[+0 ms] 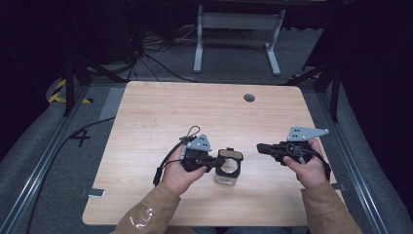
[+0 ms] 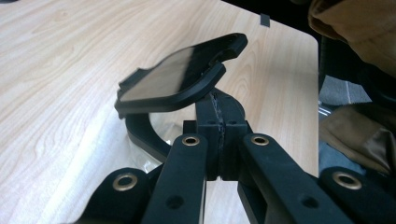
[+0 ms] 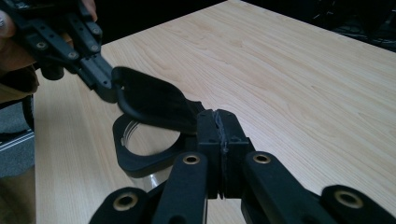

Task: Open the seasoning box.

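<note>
Where dark room surrounds, light wood table (image 1: pixel 160 112), grey floor (image 1: pixel 234 53).

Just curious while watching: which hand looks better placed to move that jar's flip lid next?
Left, probably. The left gripper has its jaws right at the edge of the lid above the jar; the right gripper sits apart, jaws shut.

Both hands low over the table (image 1: pixel 146 112)'s near edge: left gripper (image 1: pixel 215 161) jaws pressed together, pointing right; right gripper (image 1: pixel 261 146) jaws together, pointing left, well apart.
</note>
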